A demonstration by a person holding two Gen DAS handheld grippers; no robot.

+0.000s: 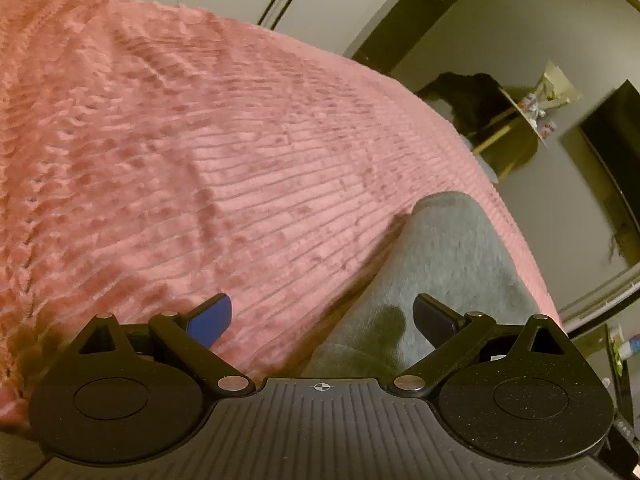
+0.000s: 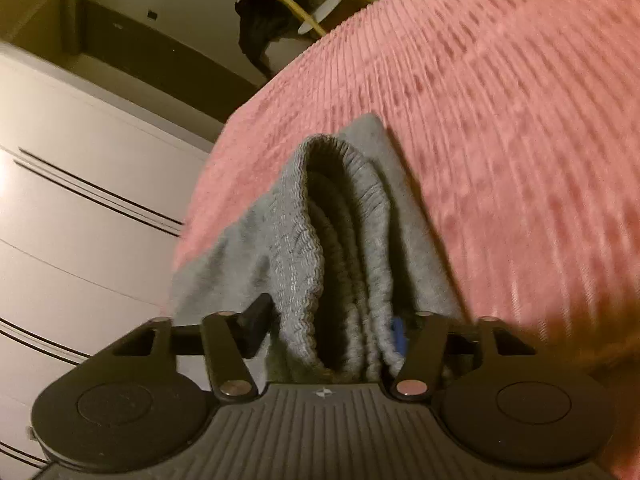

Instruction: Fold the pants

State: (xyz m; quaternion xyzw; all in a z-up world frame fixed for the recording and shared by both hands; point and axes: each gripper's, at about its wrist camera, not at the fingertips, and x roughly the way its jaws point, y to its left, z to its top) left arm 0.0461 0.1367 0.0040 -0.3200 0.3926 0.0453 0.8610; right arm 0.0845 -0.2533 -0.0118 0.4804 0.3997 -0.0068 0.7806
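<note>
Grey pants (image 1: 452, 264) lie on a pink ribbed blanket (image 1: 180, 140). In the left wrist view my left gripper (image 1: 322, 318) is open and empty, hovering just above the blanket; its right finger (image 1: 434, 316) is over the grey cloth, its left finger (image 1: 212, 318) over the blanket. In the right wrist view my right gripper (image 2: 328, 326) has its fingers around the bunched ribbed waistband of the pants (image 2: 340, 240), which stands up in folds between the jaws near the blanket's (image 2: 500, 140) left edge.
A white wardrobe (image 2: 80, 184) stands beside the bed. A wooden side table (image 1: 516, 128) with small items and a dark garment stands past the bed's far corner. A dark screen (image 1: 616, 152) is at the right.
</note>
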